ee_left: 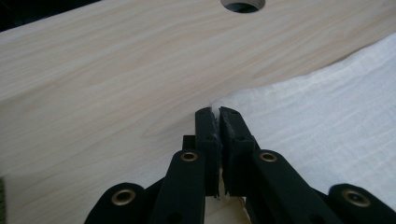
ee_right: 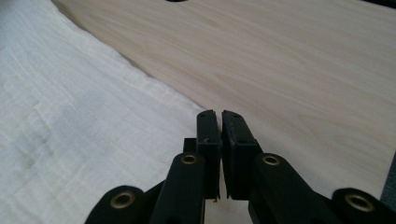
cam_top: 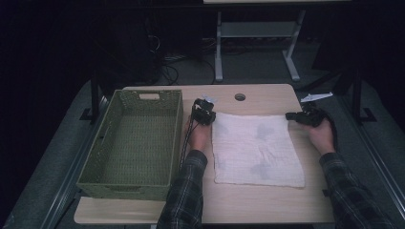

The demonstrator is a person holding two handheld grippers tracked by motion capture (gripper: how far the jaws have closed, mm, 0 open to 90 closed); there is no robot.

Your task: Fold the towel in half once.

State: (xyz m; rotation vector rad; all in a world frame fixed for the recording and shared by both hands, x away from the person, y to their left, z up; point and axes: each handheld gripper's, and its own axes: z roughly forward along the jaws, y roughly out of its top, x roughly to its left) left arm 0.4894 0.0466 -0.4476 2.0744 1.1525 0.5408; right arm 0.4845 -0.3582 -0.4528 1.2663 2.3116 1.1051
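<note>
Cloth [cam_top: 258, 150]: one, white, spread flat on the right half of the desk [cam_top: 267, 202], its near edge short of the desk's near rim and its left edge near the basket [cam_top: 136, 143].

We have the left gripper [cam_top: 204, 113] at the cloth's far left corner and the right gripper [cam_top: 298, 116] at its far right corner. In the left gripper view the fingers [ee_left: 208, 135] are closed with a sliver of white fabric caught between them, so we judge that corner pinched. In the right gripper view the fingers [ee_right: 208, 135] are closed too, at the cloth's edge, but we cannot tell whether fabric is between them.

Handling, as we judge it: we take the step in hand to be lifting the far edge for a fold. We should confirm the right corner is truly caught before lifting, raise both corners together and level, keep the far edge taut between the grippers, and carry it toward the near edge without dragging the cloth sideways.

Count:
- cloth, one
- green woven basket, one, on the left, nothing in it
- grippers, two
- round hole [cam_top: 239, 97] in the desk, one, far side
</note>
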